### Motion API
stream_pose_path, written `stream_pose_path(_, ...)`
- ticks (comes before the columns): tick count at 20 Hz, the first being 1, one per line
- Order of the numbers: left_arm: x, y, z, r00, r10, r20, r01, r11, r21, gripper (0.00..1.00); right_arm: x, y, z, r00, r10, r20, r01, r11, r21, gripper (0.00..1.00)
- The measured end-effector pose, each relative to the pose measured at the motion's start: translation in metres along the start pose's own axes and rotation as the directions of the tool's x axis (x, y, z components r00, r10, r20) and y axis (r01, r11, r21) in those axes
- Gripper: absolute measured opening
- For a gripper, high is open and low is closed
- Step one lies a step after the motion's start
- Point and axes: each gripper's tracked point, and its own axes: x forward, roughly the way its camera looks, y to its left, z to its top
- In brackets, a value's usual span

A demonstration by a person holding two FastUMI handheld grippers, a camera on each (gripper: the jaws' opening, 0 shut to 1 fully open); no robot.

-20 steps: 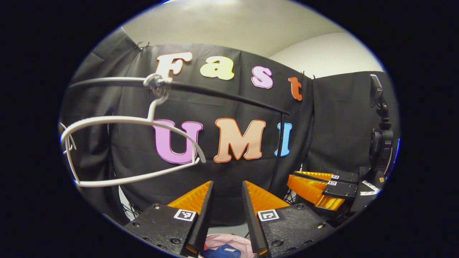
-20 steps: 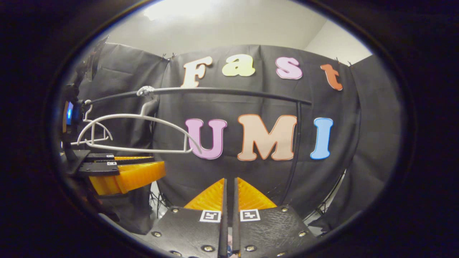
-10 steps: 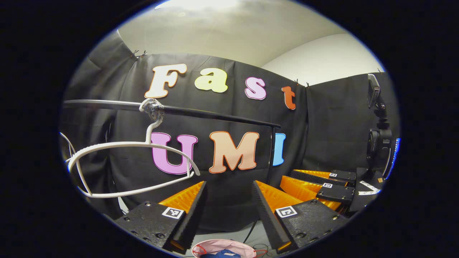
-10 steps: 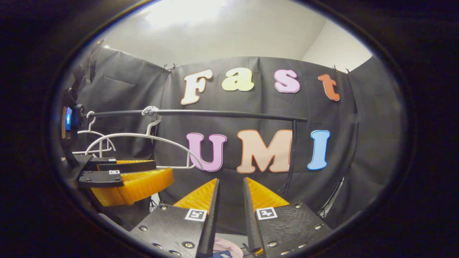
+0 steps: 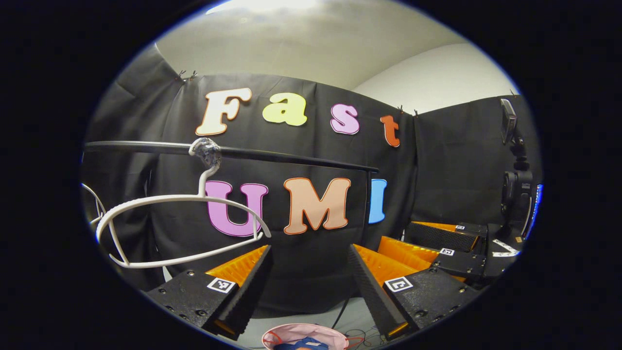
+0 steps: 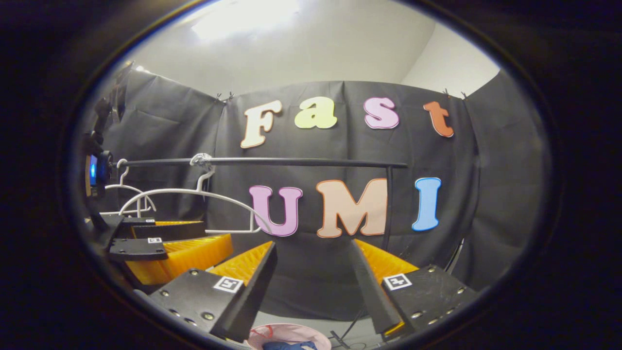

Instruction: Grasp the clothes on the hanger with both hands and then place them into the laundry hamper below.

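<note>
A black garment rail (image 5: 291, 158) runs across in front of the black cloth wall (image 5: 452, 160), carried at one end by a thin upright post (image 6: 388, 204). Above the cloth are a pale wall (image 5: 437, 78) and ceiling (image 6: 301, 43), with a bright light patch (image 6: 243, 14). A dark camera mount (image 5: 516, 184) stands at one side, what may be a phone (image 5: 508, 121) clamped on top. Thin cables (image 5: 357, 335) lie on the floor.

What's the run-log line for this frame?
left gripper: open, empty | right gripper: open, empty | hanger: bare, on rail | blue garment: in pink hamper
</note>
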Motion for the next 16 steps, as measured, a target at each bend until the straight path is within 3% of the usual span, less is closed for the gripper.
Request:
stream_pose_path(1,0.001,-0.002,0.0,1.0,0.0,0.001,0.0,1.0,-0.002,0.96,-0.001,-0.002,0.002,1.0,-0.004,0.003,0.004,1.0,0.002,0.92)
stream_pose_path(9,0.0,-0.012,0.0,1.0,0.009,-0.006,-0.009,1.0,0.003,0.95,-0.013,-0.021,0.006,0.999,-0.032,0.017,0.032,0.999,0.004,0.96)
stream_pose_path(10,0.0,-0.015,0.0,1.0,0.006,-0.007,-0.006,1.0,0.007,0.96,-0.014,-0.023,0.006,0.999,-0.034,0.016,0.034,0.999,0.006,0.93)
stream_pose_path(12,0.002,-0.024,-0.001,1.0,0.0,-0.009,0.0,1.0,0.01,0.94,-0.018,-0.029,0.005,0.999,-0.039,0.014,0.039,0.999,0.008,0.96)
stream_pose_path(13,0.002,-0.027,-0.001,1.0,-0.001,-0.008,0.001,1.0,0.012,0.95,-0.02,-0.032,0.005,0.999,-0.043,0.012,0.042,0.999,0.009,0.9)
stream_pose_path(14,0.002,-0.031,-0.002,1.0,-0.004,-0.009,0.004,1.0,0.013,0.94,-0.023,-0.036,0.003,0.999,-0.044,0.012,0.044,0.999,0.01,0.97)
stream_pose_path(16,0.003,-0.039,-0.002,1.0,-0.004,-0.01,0.005,1.0,0.015,0.94,-0.028,-0.044,0.002,0.999,-0.048,0.01,0.048,0.999,0.012,0.94)
